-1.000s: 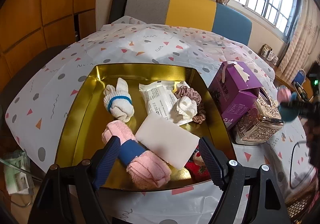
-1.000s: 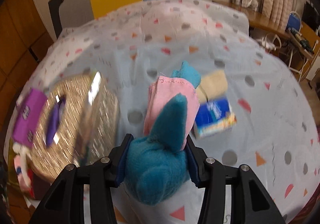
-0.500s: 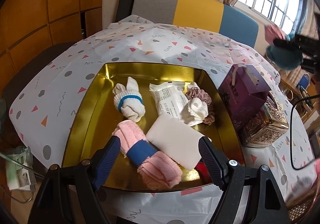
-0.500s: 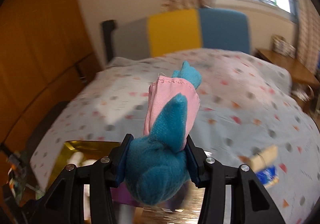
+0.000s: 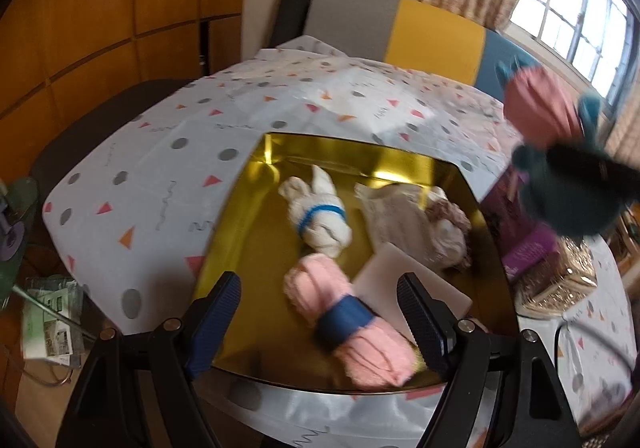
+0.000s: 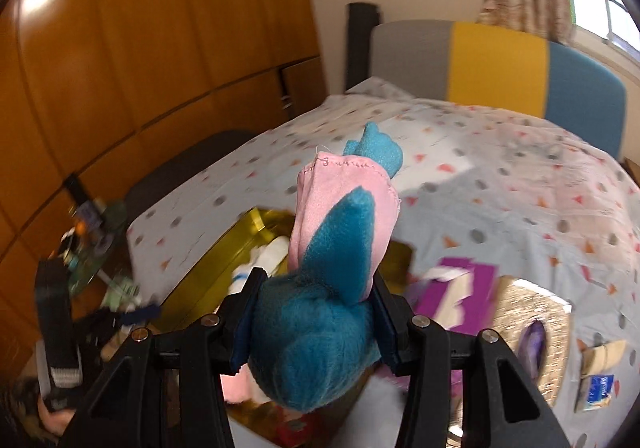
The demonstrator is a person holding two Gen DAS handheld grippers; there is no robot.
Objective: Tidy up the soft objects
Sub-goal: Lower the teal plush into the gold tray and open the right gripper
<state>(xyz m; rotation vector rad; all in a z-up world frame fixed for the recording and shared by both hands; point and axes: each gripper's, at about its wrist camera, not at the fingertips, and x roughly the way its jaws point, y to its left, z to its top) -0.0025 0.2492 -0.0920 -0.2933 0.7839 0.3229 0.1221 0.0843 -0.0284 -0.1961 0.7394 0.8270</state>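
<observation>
Plush toy (image 6: 320,336), blue and pink, sits pinched in the right tool (image 6: 314,322) above the gold tray (image 5: 240,232). Released from up there, it might bounce off the crowded rolls onto the surface (image 5: 160,152); the left tool (image 5: 320,312) hangs wide and empty.

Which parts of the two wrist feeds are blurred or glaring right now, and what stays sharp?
Left wrist view: the plush toy in the right gripper is smeared, the gold tray glares along its far wall, the window is bright. Right wrist view: the plush and the fingers clamping it are sharp, while tray, purple box and tablecloth are motion-blurred.
</observation>
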